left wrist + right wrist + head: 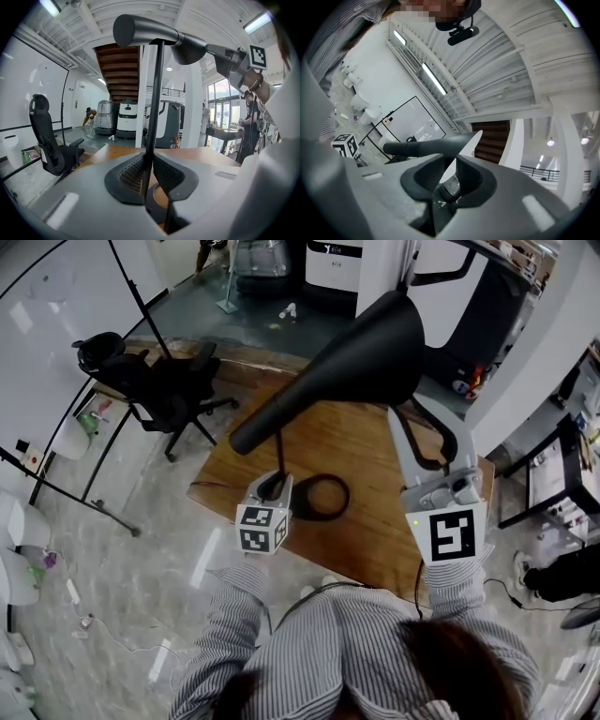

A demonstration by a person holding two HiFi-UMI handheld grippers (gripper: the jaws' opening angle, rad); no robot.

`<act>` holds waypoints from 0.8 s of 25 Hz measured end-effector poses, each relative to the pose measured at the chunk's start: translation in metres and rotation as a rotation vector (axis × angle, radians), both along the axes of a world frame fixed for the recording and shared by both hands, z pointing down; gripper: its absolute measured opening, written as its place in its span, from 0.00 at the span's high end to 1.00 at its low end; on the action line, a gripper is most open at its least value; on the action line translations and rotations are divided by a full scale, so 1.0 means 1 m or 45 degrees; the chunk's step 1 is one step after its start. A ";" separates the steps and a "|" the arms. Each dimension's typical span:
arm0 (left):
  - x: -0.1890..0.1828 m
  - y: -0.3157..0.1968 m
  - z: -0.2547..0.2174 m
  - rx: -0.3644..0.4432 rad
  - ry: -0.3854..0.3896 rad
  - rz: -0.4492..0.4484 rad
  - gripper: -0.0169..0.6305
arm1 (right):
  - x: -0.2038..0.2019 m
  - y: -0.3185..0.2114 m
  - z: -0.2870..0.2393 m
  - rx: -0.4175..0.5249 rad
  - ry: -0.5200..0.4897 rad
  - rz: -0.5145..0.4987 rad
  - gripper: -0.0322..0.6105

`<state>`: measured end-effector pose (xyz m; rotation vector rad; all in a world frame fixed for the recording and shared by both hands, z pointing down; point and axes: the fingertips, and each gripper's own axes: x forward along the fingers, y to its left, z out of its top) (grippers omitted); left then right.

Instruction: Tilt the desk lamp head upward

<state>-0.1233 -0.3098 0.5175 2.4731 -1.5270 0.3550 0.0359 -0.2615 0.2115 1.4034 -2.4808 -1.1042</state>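
A black desk lamp stands on the wooden table [375,531], with a ring base [323,498], a thin upright stem [154,103] and a cone-shaped head [361,357] on a tube that slopes down to the left. My left gripper [274,486] is low on the stem; in the left gripper view its pads [136,172] press the stem between them. My right gripper [417,418] reaches up to the wide end of the head. In the right gripper view the head's rim [461,145] sits clamped between the jaws, its white inside showing.
A black office chair [159,385] stands left of the table beside thin black tripod legs [66,488]. White machines [333,263] line the back. Cables and white stools [19,521] lie at the far left. A person [248,122] stands at a far table.
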 end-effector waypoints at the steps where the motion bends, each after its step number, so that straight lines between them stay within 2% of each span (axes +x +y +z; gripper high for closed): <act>1: 0.000 0.000 0.000 -0.001 0.000 0.001 0.91 | -0.001 0.000 0.000 0.008 0.015 0.002 0.83; 20: 0.000 -0.002 -0.002 -0.008 0.023 -0.044 0.91 | -0.014 0.005 -0.013 0.190 0.256 0.022 0.81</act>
